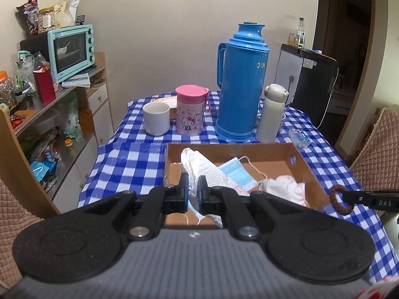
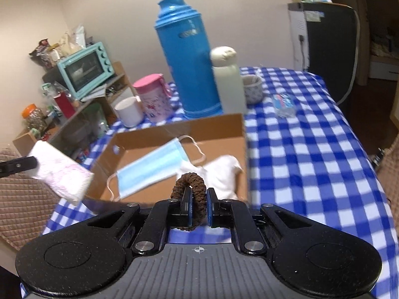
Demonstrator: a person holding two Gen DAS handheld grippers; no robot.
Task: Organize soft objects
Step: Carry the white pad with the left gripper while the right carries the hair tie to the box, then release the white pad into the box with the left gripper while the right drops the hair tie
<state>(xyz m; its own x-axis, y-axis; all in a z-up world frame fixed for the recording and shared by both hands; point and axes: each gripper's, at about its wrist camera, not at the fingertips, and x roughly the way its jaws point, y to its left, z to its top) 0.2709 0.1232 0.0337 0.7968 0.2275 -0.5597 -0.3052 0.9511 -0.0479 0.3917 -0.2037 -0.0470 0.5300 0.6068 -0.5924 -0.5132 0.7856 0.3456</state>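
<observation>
My left gripper (image 1: pixel 193 183) is shut on a white tissue pack (image 1: pixel 199 164) and holds it over the near left part of a cardboard box (image 1: pixel 306 164). The right wrist view shows that pack (image 2: pixel 59 172) in the air, left of the box (image 2: pixel 219 122). A blue face mask (image 1: pixel 237 174) (image 2: pixel 149 169) and a white cloth (image 1: pixel 284 186) (image 2: pixel 224 172) lie inside the box. My right gripper (image 2: pixel 199 195) is shut on a brown hair tie (image 2: pixel 190 182), lifted near the box's front right corner. The tie (image 1: pixel 339 199) also shows at the right edge of the left wrist view.
Behind the box on the blue checked tablecloth (image 2: pixel 311 149) stand a blue thermos (image 1: pixel 242 82), a pink cup (image 1: pixel 190 109), a white mug (image 1: pixel 156 118) and a white bottle (image 1: pixel 271 114). A small blue packet (image 1: pixel 300 137) lies to the right. A cluttered shelf with a mint oven (image 1: pixel 72 49) stands at left. Quilted chairs flank the table.
</observation>
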